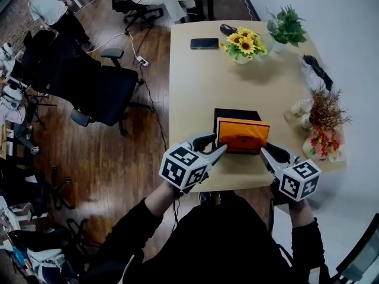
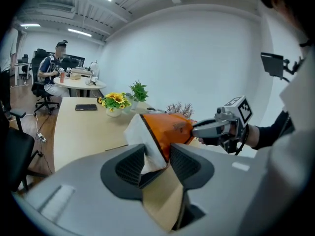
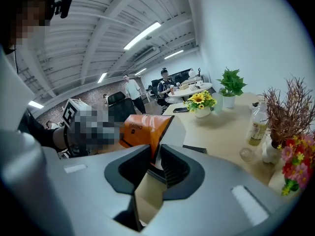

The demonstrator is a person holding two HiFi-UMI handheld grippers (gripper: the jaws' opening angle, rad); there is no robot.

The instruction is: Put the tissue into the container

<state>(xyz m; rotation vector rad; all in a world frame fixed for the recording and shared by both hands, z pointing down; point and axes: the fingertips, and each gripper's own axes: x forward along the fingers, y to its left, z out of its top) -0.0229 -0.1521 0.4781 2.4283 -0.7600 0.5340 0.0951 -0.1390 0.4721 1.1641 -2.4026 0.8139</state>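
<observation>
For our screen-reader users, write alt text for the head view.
A person's left claw and right claw hold an orange tissue pack by its ends over a black container on a tan table; sunflowers and a phone sit farther back.

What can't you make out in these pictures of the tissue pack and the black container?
Inside of the black container: head view, the orange tissue pack held over it hides most of it, so its contents cannot be seen.
Print on the tissue pack: right gripper view, too small and skewed to read.
Label on the bottle near the dried flowers: right gripper view, too small.
</observation>
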